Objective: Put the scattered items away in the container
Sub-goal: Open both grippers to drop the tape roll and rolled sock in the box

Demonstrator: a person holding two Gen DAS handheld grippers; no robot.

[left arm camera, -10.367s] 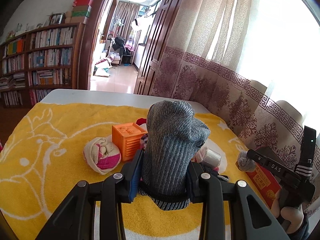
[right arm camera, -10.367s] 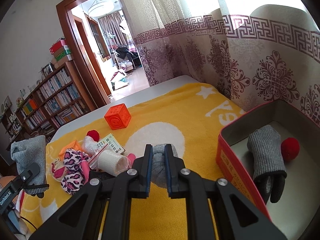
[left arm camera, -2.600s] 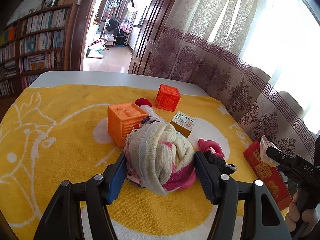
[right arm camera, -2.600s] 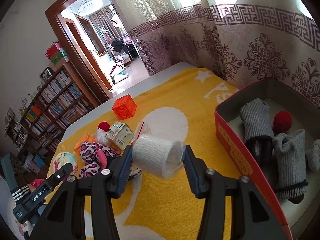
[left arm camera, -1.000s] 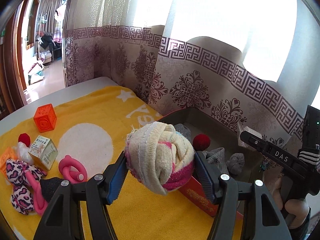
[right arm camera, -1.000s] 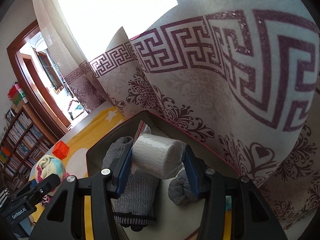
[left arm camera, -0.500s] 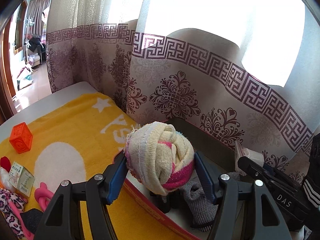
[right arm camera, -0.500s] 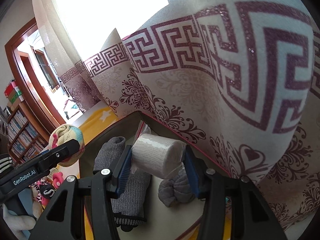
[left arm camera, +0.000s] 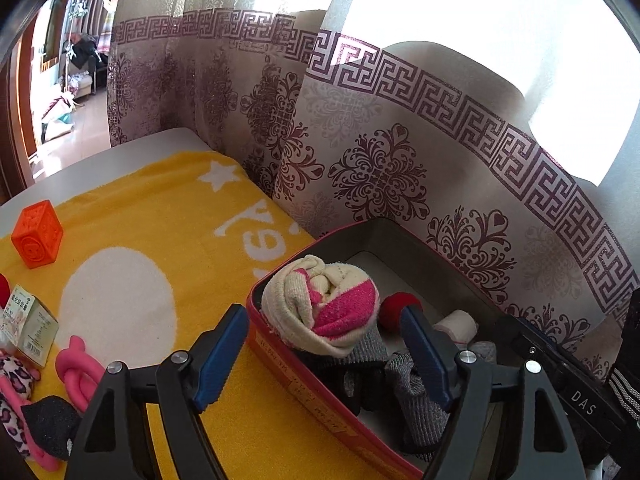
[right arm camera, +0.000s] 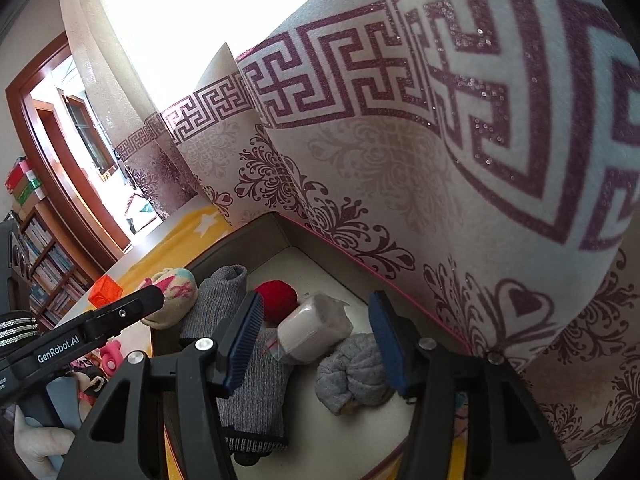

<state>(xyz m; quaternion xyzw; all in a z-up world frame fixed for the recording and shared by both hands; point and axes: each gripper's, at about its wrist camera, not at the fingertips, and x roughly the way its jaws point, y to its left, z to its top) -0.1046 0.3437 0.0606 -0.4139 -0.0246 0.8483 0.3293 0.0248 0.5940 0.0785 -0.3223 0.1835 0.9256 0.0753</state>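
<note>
Left wrist view: my left gripper [left arm camera: 322, 350] hangs over the near corner of the red box [left arm camera: 280, 354], jaws opening, pads clear of the sock ball [left arm camera: 320, 306], which sits between them but rests on the grey socks [left arm camera: 416, 384] at the box's near end, right by the rim. Red ball [left arm camera: 400, 307] and bandage roll [left arm camera: 456, 326] lie deeper in the box. Still out on the yellow towel [left arm camera: 160, 240]: orange cube [left arm camera: 37, 233], small carton [left arm camera: 28, 326], pink ring toy [left arm camera: 78, 368], leopard cloth [left arm camera: 14, 376]. Right wrist view: my right gripper [right arm camera: 316, 338] is over the box too, jaws opening, nothing pressed between the pads; the bagged roll lies just below and between them on the box floor, touching a grey sock and beside the grey sock ball [right arm camera: 354, 374]. My left gripper's tip shows at the left edge with the cream sock by it. Step in hand, as I judge it: both drops, release phase. Next: finish opening, lift both grippers straight up clear of the rim without snagging knit, then swing back to the towel for the cube, carton and pink toy. Sock ball near the rim may roll out if nudged.
</note>
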